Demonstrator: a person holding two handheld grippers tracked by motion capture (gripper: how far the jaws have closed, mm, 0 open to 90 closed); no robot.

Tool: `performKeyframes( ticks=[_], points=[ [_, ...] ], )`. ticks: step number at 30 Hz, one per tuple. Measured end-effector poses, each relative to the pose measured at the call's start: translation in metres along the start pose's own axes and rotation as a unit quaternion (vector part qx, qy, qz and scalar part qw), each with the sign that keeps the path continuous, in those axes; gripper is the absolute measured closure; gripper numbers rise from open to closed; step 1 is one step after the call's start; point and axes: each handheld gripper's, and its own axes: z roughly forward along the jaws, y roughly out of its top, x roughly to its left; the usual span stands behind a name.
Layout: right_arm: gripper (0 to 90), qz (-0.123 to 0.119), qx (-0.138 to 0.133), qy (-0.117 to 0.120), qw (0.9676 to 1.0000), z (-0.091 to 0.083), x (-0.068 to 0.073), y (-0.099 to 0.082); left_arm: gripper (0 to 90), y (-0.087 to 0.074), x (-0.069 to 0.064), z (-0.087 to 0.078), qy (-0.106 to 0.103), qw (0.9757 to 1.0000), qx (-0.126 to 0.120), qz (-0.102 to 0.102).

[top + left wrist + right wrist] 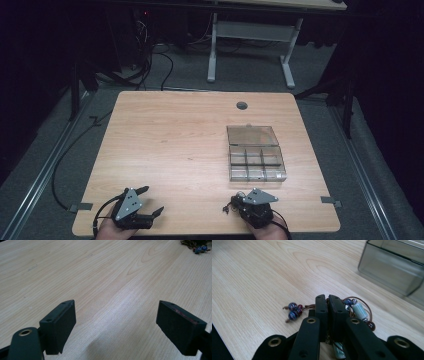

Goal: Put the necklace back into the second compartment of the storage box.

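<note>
A beaded bracelet on a brown cord, with dark blue beads and a pale green one, lies on the wooden table. My right gripper is shut on its cord, and beads show on both sides of the jaws. In the high view this gripper sits near the table's front edge, with the bracelet at its tip. My left gripper rests at the front left, open with nothing between its pads. From the left gripper view, the bracelet lies far off.
A clear plastic compartment box with its lid open stands just beyond the right gripper, and its smoky wall is close ahead in the right gripper view. A round cable hole sits near the table's far edge.
</note>
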Motion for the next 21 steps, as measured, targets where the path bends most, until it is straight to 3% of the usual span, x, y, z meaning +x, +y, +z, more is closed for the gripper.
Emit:
performKeyframes(
  ticks=[21],
  points=[
    [86.2, 0.032, -0.012, -0.032, 0.9989, -0.022, -0.031, -0.017, 16.5, 0.000, 0.000, 0.000, -0.001, 1.0000, 0.001, 0.000]
  ],
)
